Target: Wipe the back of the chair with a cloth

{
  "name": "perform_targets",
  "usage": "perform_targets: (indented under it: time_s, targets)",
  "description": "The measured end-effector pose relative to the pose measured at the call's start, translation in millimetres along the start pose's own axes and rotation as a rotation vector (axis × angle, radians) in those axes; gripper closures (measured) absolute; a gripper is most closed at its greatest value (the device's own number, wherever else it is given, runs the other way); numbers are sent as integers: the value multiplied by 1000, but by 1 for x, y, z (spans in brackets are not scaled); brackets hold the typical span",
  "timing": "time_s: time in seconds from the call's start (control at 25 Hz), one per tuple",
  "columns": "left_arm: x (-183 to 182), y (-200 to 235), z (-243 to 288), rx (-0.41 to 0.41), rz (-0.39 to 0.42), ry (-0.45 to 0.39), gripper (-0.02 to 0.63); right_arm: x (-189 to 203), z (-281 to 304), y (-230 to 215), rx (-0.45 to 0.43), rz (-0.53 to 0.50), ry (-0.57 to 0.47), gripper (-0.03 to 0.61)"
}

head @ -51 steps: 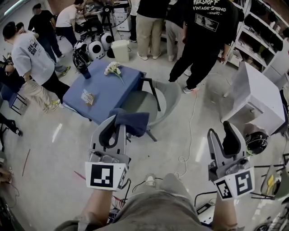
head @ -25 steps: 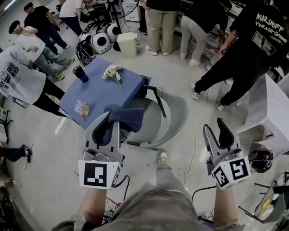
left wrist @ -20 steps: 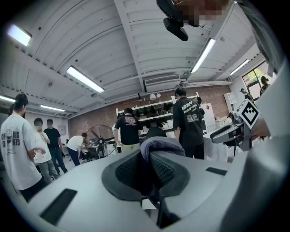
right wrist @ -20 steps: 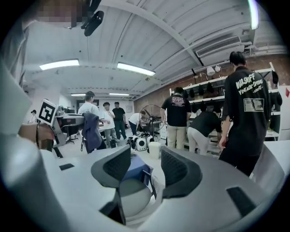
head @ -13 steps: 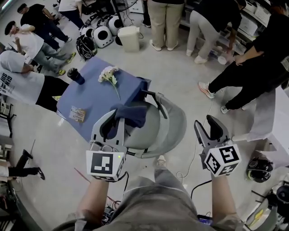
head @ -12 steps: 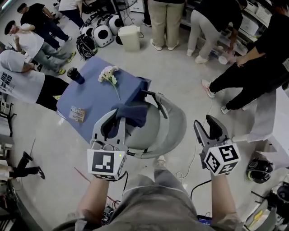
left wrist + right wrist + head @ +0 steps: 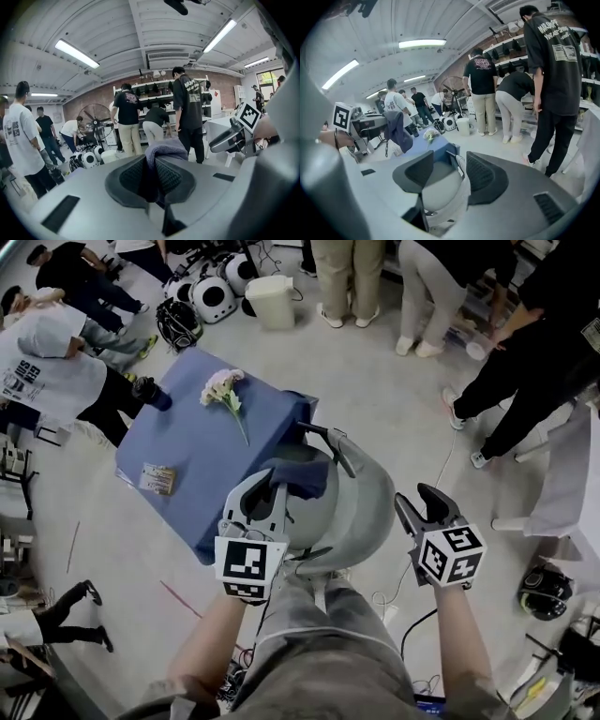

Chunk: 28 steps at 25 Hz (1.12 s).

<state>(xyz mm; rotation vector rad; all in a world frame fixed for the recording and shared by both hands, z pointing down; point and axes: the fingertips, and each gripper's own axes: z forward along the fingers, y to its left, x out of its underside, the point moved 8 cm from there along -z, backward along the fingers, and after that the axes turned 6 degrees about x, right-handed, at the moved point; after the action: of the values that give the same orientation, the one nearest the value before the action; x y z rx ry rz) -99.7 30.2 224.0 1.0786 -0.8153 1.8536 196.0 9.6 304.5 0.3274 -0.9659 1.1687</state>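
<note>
Looks like a soft, light, floppy dark-blue cloth (image 7: 302, 474). Zero stiffness, bunches and drapes, probably slides fine over smooth plastic. Nothing fragile about it. Best pinched at a bunched fold, leaving a loose flap free for the wiping, and that's pretty much the grip here. Held up over the grey chair (image 7: 367, 507), on the side toward the blue table (image 7: 187, 442). Not on the backrest yet, as far as can be judged.

As for the left gripper (image 7: 265, 502): clamped down on a fold of the cloth, pads squeezing it, the rest poking out past the tips.

Then the right gripper (image 7: 419, 498): spread wide, jaws just been opening further, nothing between the pads, only the chair visible through the gap. Hanging just beside the chair back, apparently touching nothing.
</note>
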Motion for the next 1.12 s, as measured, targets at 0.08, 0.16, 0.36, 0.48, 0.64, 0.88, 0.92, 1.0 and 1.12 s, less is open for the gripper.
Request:
perform_targets:
  time_s: [0.08, 0.16, 0.36, 0.48, 0.64, 0.88, 0.92, 1.0, 1.12]
  targets:
    - [17, 3, 15, 18, -24, 37, 568, 10, 13, -3, 9, 9, 34, 345]
    - [34, 5, 29, 37, -53, 68, 568, 21, 26, -7, 21, 16, 69, 345]
    - [70, 9, 64, 93, -108, 111, 568, 55, 52, -16, 62, 50, 150, 345]
    - [92, 18, 88, 119, -137, 125, 568, 71, 72, -18, 82, 74, 179, 345]
    - [127, 26, 119, 150, -188, 171, 568, 94, 86, -15, 106, 98, 223, 349]
    - [176, 35, 176, 179, -218, 229, 568, 106, 94, -20, 170, 125, 195, 446]
    - [183, 36, 186, 183, -215, 236, 568, 109, 96, -21, 176, 130, 200, 445]
    - [199, 36, 205, 188, -221, 253, 568, 115, 100, -20, 182, 138, 206, 445]
    - [220, 32, 238, 204, -241, 280, 568, 119, 103, -15, 197, 155, 186, 445]
